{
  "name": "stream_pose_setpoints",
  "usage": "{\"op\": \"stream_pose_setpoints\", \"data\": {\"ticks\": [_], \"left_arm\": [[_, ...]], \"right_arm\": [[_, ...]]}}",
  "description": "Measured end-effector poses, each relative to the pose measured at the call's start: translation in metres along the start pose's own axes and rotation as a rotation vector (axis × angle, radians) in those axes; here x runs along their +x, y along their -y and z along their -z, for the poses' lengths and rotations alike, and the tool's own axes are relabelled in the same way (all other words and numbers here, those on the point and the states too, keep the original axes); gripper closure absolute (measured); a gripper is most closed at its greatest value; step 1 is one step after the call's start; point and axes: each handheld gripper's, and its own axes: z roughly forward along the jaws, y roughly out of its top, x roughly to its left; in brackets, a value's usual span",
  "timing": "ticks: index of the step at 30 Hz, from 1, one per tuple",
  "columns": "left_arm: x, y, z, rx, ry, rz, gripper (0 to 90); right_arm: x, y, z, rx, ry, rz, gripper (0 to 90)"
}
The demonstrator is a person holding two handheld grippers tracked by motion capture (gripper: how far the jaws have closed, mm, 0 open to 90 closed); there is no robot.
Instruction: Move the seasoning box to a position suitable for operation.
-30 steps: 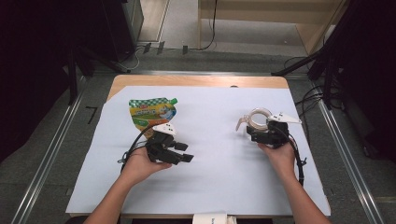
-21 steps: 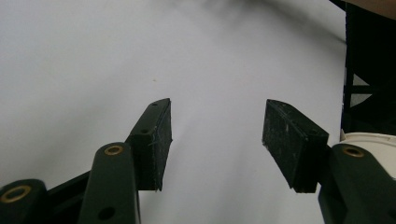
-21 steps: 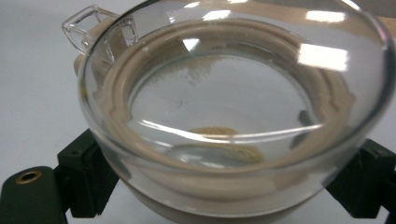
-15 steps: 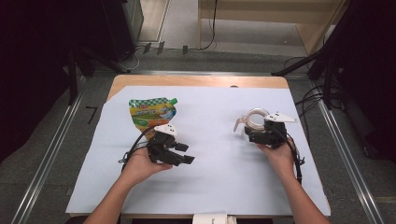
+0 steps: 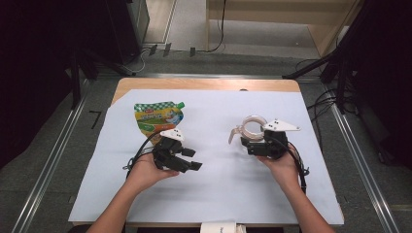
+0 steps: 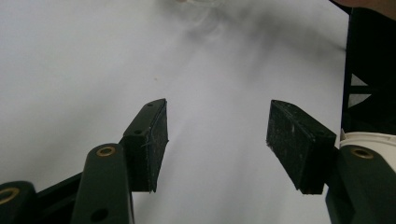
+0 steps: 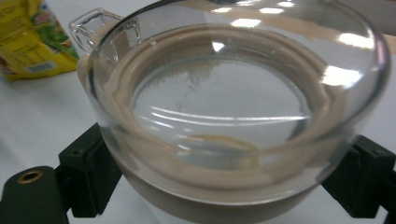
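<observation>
Now right gripper [image 5: 244, 141] clamps clear cup [image 7: 233, 116] (looks empty); left gripper [image 6: 217, 140] gapes

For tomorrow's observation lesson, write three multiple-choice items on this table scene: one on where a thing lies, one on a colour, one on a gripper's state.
1. Where does the pouch lie?
A. beyond the left gripper
B. beside the right gripper
C. on the floor

2. What colours mark the pouch?
A. red and black
B. green and yellow
C. plain white

3. How do the left gripper's jaws stand?
A. shut on the pouch
B. shut on the clear cup
C. open, with nothing between them

Answers: 1 A, since the high view shows the pouch on the white sheet just past the left hand. 2 B, since its print is green above and yellow below. 3 C, since the left gripper view shows only bare sheet between the two pads, which have just been opening.
</observation>
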Motion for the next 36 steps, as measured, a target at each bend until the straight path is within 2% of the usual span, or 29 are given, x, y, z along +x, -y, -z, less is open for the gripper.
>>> {"op": "stream_pose_setpoints", "data": {"ticks": [6,12,19,23,27,32,33,36], "left_arm": [[0.004,0.000,0.002,-0.013,0.014,0.028,41.9],[0.004,0.000,0.002,-0.005,0.011,0.025,48.5],[0.007,0.000,0.006,-0.025,0.021,0.052,55.5],[0.007,0.001,0.007,-0.025,0.004,0.033,55.0],[0.008,0.002,0.009,-0.026,0.008,0.024,56.7],[0.006,0.002,0.008,-0.021,0.003,-0.006,60.7],[0.006,0.002,0.007,-0.020,0.004,-0.008,61.3],[0.005,0.001,0.006,-0.022,0.004,-0.021,64.0]], "right_arm": [[0.016,0.000,-0.001,0.009,-0.046,0.013,12.0],[0.034,0.001,-0.003,0.024,-0.090,0.044,12.0],[0.054,0.003,-0.009,0.035,-0.144,0.080,12.0],[0.065,0.005,-0.012,0.044,-0.174,0.098,12.0],[0.075,0.008,-0.015,0.043,-0.203,0.122,12.0],[0.085,0.015,-0.022,0.081,-0.215,0.146,11.9],[0.088,0.018,-0.021,0.062,-0.209,0.169,11.9],[0.089,0.019,-0.020,0.066,-0.205,0.191,11.7]]}}
